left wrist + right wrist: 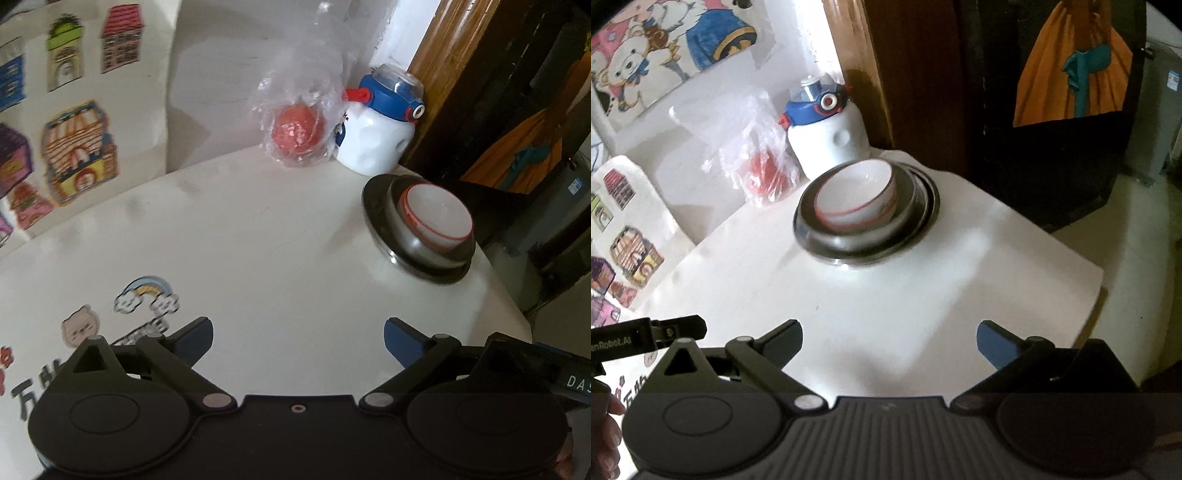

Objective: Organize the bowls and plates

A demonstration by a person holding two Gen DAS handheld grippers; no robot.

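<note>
One stack is all that shows of the dishes: a white ceramic bowl with a red rim line (857,195) sits nested in a steel bowl (827,236), which rests on what looks like a dark metal plate (932,206). The stack stands on the white surface (923,288), ahead of the right gripper (889,341) and slightly left of its centre line; ahead and well to the right of the left gripper (298,341), near the surface's far right edge.

Both pairs of jaws stand wide apart and hold nothing, each hovering over bare surface well short of the stack.

Judging from this, the organizing looks largely or wholly done: no loose plate or bowl lies anywhere in either view, and the pieces are nested largest-to-smallest. Whether other dishes wait out of view cannot be told. The white bowl seems to sit slightly tilted in the right wrist view, so straightening it may be all that is left.

Beyond the stack stand a white bottle with a blue lid (827,129) and, just to its left, a clear plastic bag holding something red (764,170); neither touches the stack.
</note>
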